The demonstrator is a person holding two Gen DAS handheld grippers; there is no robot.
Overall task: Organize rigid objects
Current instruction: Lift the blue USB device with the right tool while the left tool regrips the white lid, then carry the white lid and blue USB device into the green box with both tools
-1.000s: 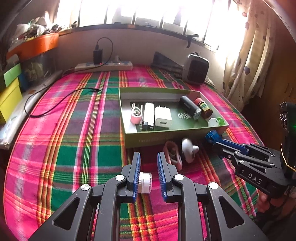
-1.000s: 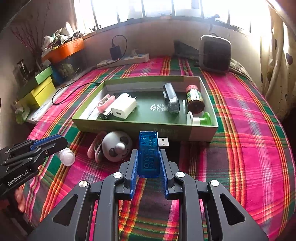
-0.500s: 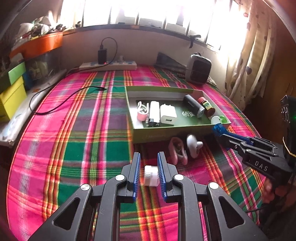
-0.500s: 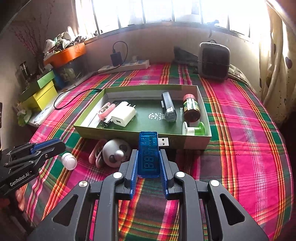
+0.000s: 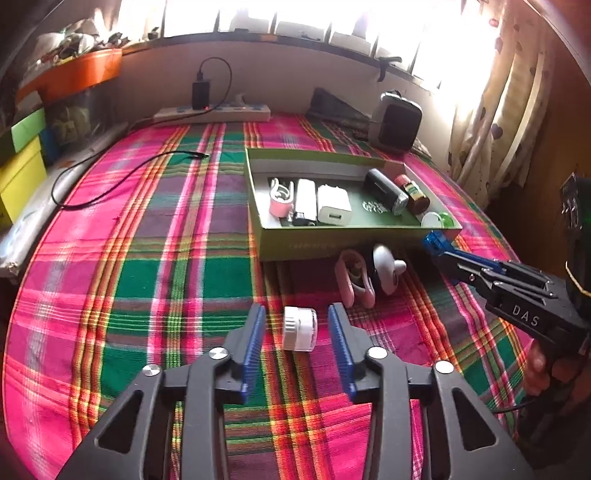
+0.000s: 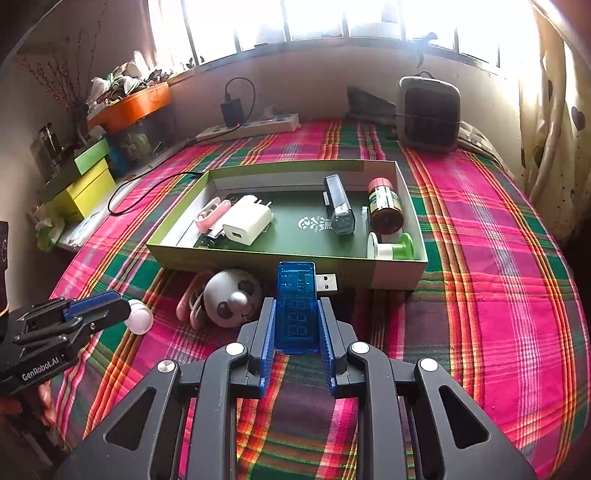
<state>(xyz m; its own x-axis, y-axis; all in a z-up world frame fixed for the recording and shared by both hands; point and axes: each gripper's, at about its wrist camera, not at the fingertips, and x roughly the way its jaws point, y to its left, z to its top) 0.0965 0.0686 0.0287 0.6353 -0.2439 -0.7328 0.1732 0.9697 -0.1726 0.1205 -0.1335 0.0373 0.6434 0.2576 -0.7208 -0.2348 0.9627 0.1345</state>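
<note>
Left tongs (image 5: 297,334) opening, white cap (image 5: 300,329) loose between the pads. Right tongs (image 6: 295,328) clenched on USB meter (image 6: 297,308); recommend carrying it straight ahead over the near wall into the tray (image 6: 258,258).

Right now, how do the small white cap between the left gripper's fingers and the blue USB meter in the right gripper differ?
The white cap lies on the plaid cloth between the opening jaws of the left gripper, untouched; the blue USB meter is clamped in the right gripper. The cap is round and opaque, the meter flat and translucent. Both are outside the green box.

Sunlit window (image 6: 332,22) behind plaid-covered bed (image 6: 498,258)
</note>
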